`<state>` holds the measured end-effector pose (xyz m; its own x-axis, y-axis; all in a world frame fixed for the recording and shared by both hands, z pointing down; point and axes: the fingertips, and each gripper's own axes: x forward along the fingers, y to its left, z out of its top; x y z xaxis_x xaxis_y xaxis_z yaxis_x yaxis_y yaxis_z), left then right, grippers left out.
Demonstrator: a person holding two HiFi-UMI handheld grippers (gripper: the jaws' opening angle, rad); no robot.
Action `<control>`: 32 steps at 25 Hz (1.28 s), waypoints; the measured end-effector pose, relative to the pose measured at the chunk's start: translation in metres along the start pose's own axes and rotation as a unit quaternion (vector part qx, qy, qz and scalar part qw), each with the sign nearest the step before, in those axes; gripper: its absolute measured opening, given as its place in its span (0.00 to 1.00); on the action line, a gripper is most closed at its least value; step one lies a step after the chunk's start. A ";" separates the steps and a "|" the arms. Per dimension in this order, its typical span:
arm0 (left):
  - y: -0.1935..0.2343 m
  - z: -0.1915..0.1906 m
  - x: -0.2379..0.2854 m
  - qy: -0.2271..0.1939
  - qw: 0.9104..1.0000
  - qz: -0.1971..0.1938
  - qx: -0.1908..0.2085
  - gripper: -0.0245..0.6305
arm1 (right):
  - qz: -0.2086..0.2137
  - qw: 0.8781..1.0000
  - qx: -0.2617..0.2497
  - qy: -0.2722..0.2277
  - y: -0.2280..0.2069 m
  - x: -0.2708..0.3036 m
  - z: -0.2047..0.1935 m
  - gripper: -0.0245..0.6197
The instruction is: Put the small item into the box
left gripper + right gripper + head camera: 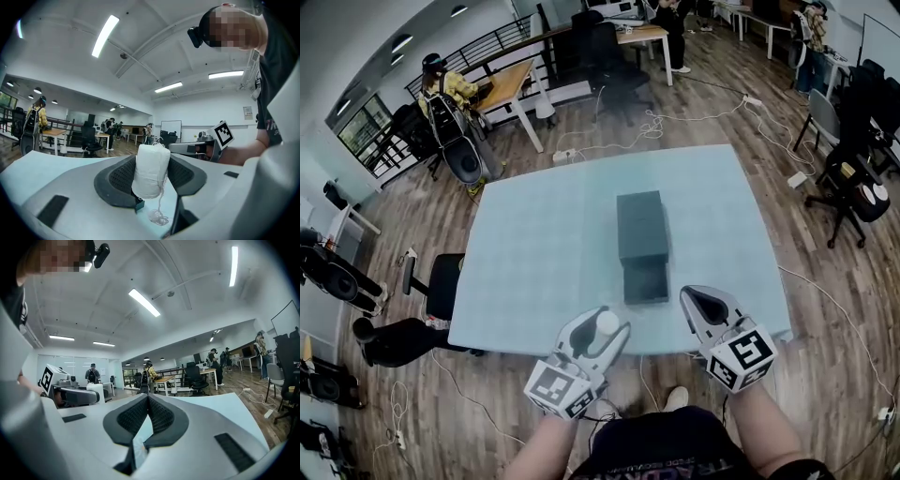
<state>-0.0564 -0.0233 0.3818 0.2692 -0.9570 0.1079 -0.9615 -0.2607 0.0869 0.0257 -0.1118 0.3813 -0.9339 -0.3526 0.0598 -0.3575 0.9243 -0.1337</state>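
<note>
- Jaws of the left gripper (605, 328) stand wide apart and are clamped on the small item (151, 171), a white roll with a loose thread hanging from its lower end. Both pads press on its sides.
- Long axis of the small item: upright between the pads in the left gripper view. In the head view its round top end faces the camera.
- Jaws of the right gripper (147, 401) are closed tip to tip, with nothing between them.
- Both grippers hang over the near edge of the pale worktop (534, 253), apart from each other and side by side.
- Key relation: the dark box (640, 230) lies ahead of the left jaws and slightly to their right, between the lines of the two grippers. Its long axis runs away from the person.
- The near part of the box sits lower than the far part. Whether it is an open compartment cannot be told.
- Judgement: the carrying gripper is near the box's near end, so the coming move is forward and rightward.
</note>
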 end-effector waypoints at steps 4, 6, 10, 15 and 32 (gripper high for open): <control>-0.010 0.002 0.004 0.001 1.000 0.013 0.007 0.37 | 0.008 1.000 0.004 -0.003 -0.008 -0.009 0.003 0.07; -0.010 0.002 0.002 0.002 1.000 0.019 0.010 0.37 | 0.013 1.000 0.005 -0.006 -0.007 -0.009 0.005 0.07; -0.011 0.003 0.001 0.007 1.000 0.021 0.014 0.37 | 0.014 1.000 0.009 -0.009 -0.007 -0.009 0.006 0.07; -0.006 0.000 0.010 0.012 1.000 0.014 0.020 0.37 | 0.007 1.000 0.013 -0.009 -0.017 -0.007 0.001 0.07; 0.068 -0.035 0.076 0.053 0.995 -0.086 0.022 0.37 | -0.088 0.996 0.027 0.018 -0.053 0.044 -0.018 0.07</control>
<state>-0.0993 -0.1092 0.4301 0.4329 -0.8793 0.1984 -0.9012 -0.4276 0.0710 0.0034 -0.1742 0.4092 -0.8564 -0.5018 0.1212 -0.5160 0.8393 -0.1711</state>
